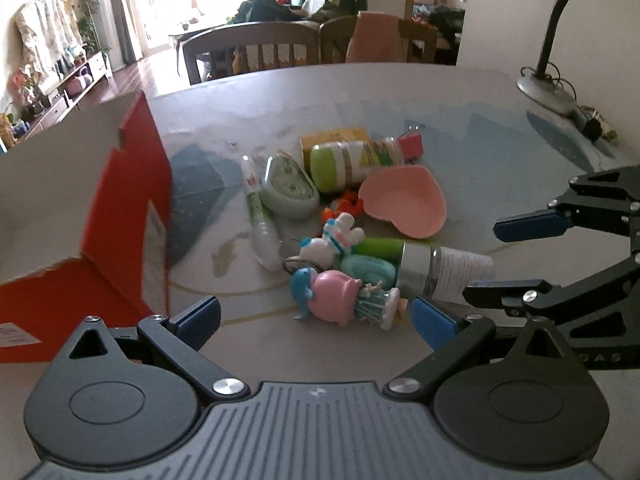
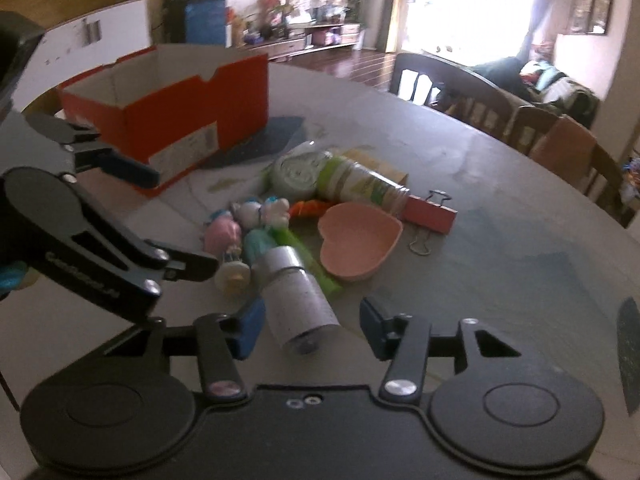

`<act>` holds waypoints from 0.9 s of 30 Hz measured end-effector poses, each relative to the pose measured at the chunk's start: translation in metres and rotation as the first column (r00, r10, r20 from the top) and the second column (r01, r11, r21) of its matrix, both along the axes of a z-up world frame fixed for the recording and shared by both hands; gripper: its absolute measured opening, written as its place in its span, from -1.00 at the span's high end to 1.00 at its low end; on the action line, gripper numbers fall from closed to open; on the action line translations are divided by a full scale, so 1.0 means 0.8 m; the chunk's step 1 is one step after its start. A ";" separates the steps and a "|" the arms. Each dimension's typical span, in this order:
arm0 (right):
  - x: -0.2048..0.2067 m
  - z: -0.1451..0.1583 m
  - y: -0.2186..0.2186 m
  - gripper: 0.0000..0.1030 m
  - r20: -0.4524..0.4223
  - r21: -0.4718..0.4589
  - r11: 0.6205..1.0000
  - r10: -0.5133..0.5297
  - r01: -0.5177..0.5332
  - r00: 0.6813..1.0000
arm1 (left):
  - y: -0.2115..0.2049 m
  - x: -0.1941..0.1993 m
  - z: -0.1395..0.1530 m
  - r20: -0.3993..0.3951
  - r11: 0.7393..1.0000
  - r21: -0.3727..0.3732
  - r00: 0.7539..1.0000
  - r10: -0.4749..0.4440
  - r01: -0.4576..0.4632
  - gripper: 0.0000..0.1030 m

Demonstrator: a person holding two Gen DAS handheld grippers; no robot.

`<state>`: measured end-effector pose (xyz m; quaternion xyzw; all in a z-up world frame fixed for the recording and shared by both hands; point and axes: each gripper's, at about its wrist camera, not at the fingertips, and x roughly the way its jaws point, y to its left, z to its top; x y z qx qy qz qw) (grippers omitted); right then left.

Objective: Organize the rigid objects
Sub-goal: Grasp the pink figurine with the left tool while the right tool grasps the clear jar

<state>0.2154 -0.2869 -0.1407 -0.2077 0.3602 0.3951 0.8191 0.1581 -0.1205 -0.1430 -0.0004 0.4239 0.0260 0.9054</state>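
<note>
Between your right gripper's (image 2: 312, 330) blue pads lies the white end of a silver-banded bottle (image 2: 298, 300); the jaws stand partly spread around it, the left pad just beside its wall, the right pad clearly apart, so nothing is pinched. Your left gripper (image 1: 316, 316) is spread wide and empty, tilted down over the near edge of the pile, with a pink-and-blue toy figure (image 1: 326, 298) lying on the table just ahead of its pads. From the left wrist view you see the right gripper (image 1: 490, 258) reaching in from the right, straddling that same bottle's (image 1: 444, 272) white end.

Behind the bottle sit a white rabbit figure (image 1: 334, 240), a mint roll (image 1: 366, 270) and a green tube (image 1: 380, 246). Farther out lies a pink heart-shaped dish (image 1: 404, 204), open side up, then a green-capped jar (image 1: 352, 164) on its side, touching a yellow box (image 1: 336, 136) behind it, with a pale green case (image 1: 290, 190) and a slim white tube (image 1: 260, 216) to their left. A red binder clip (image 2: 430, 214) rests just past the jar's far end.

At the left stands an open orange cardboard box (image 2: 180, 120), its inside hidden from both cameras. All of this rests on the grey table (image 1: 500, 152), where a desk lamp (image 1: 548, 60) stands at the far right corner.
</note>
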 end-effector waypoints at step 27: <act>0.023 -0.012 0.006 0.21 -0.123 0.038 0.999 0.042 -0.037 0.992 | -0.002 0.026 -0.031 -0.047 0.996 -0.070 0.997 -0.063 0.059 -0.46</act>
